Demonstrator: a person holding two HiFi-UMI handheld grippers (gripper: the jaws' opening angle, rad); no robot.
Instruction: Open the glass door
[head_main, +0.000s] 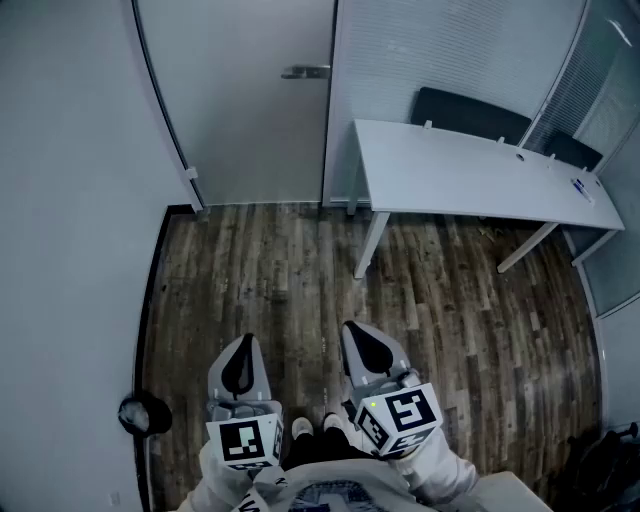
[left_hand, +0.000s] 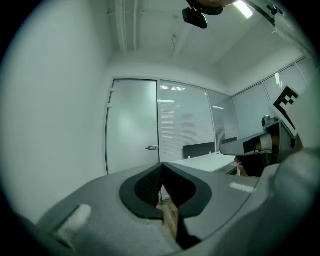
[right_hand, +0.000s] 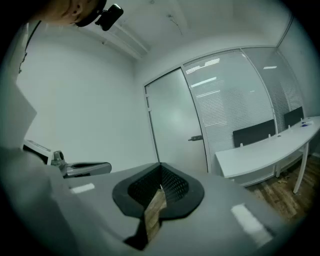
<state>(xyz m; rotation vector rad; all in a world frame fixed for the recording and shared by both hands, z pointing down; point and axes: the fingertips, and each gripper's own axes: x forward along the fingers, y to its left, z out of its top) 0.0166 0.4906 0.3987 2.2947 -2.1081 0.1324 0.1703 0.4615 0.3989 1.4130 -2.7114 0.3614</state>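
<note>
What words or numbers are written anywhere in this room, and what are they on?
No readable words, numbers or brand names anywhere.
Left marker cube and right marker cube: only black-and-white square patterns, not letters.
Small item on the white desk: too small to show any print.

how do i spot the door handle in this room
Past the wood floor, the frosted glass door stands left of the white desk. The handle is the short metal lever at its right edge, dark against the plain pale glass.
</note>
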